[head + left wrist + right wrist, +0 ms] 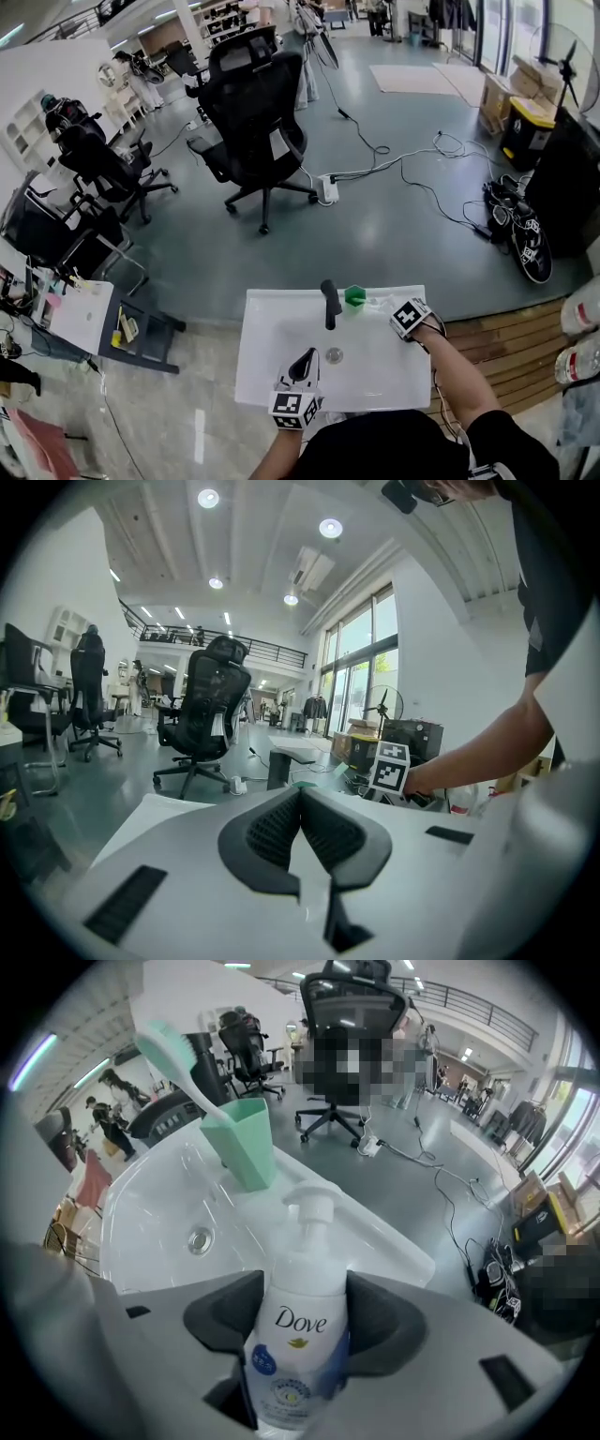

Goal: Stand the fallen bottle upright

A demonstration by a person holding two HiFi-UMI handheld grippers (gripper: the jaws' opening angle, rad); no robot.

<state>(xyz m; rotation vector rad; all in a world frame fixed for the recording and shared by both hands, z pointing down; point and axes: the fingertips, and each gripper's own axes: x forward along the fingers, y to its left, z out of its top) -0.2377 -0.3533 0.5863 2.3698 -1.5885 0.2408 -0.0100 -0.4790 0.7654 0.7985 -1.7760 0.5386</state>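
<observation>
Gripping the smooth, round white bottle [297, 1337] is the right hand-held gripper [302, 1303].

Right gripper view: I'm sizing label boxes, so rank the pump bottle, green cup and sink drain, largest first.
Largest: pump bottle, nearest the camera, which inflates it.
Then: green cup.
Smallest: sink drain.

Left gripper [302, 797] jaws closed together; black office chair [208, 714] ahead; person's forearm [483, 750] at right.

White sink [267, 375] on grey floor [394, 216]; black faucet [330, 302], green cup [354, 296] at back rim; drain [334, 355] in basin; bottle [298, 1321] at right rim, base hidden.
</observation>
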